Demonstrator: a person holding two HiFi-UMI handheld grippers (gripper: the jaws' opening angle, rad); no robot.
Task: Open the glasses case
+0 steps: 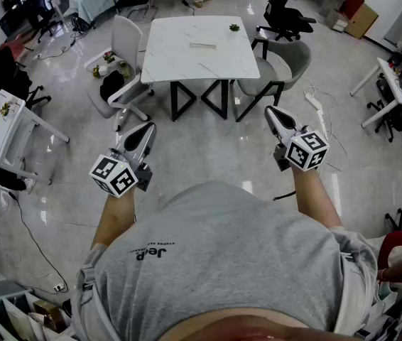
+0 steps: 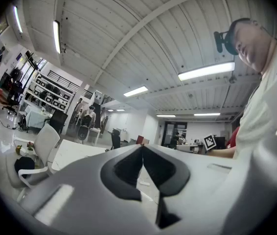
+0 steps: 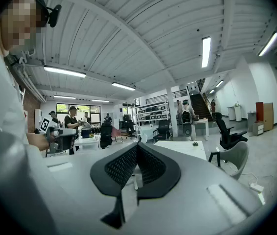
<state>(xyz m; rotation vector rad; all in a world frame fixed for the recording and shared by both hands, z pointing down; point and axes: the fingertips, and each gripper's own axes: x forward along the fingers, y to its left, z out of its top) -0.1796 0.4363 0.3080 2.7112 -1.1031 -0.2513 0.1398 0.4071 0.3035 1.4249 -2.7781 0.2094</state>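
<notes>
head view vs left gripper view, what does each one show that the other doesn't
Only the head view: the marker cube on the left gripper, the black legs under the white table, and a small plant on it. Only the left gripper view: the ceiling lights, and that gripper's fingers close up, tips together with nothing between. Both: the table top, the white chair beside it, and part of the right gripper.

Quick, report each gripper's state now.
Left gripper: closed, jaws together, holding nothing.
Right gripper: closed, jaws together, holding nothing.
</notes>
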